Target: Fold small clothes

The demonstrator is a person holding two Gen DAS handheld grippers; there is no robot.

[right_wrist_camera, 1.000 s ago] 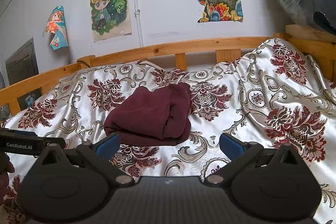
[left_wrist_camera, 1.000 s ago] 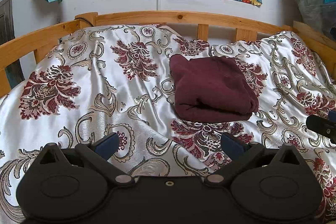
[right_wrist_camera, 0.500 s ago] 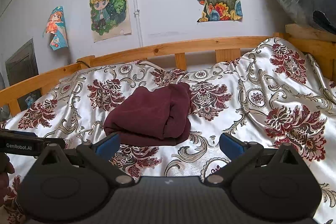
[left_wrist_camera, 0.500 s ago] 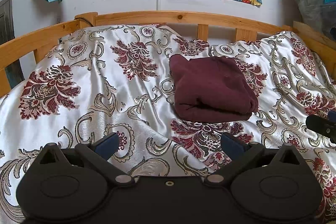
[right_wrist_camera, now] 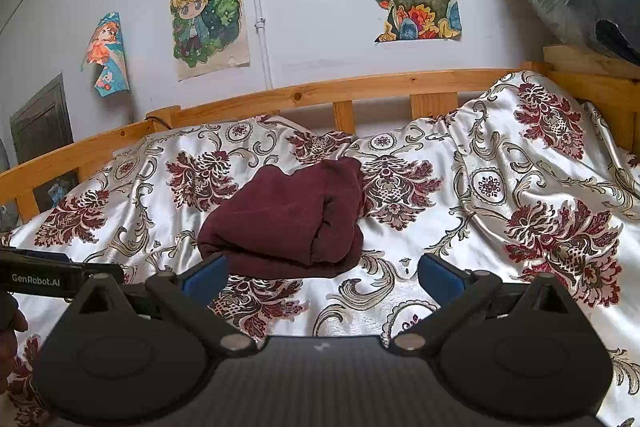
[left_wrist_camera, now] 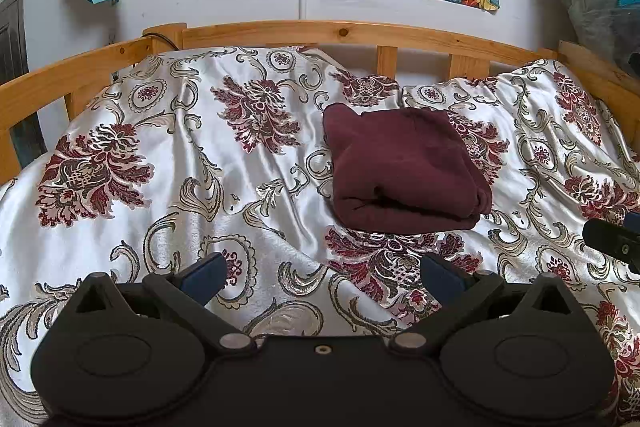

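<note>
Garment (right_wrist_camera: 286,217) lies folded, seemingly just beyond right gripper (right_wrist_camera: 322,273).

At the right edge of the left view we see only the tip of the right gripper (left_wrist_camera: 614,241), cut off. At the left edge of the right view, the left gripper (right_wrist_camera: 56,277) is likewise cropped. How many layers the maroon garment (left_wrist_camera: 404,171) holds, we cannot tell.

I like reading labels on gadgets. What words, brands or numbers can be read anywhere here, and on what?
"GenRobot.AI": white letters on the side of the left gripper, seen at the left edge of the right wrist view.
The wall drawings show no readable words.
No other text is legible.
</note>
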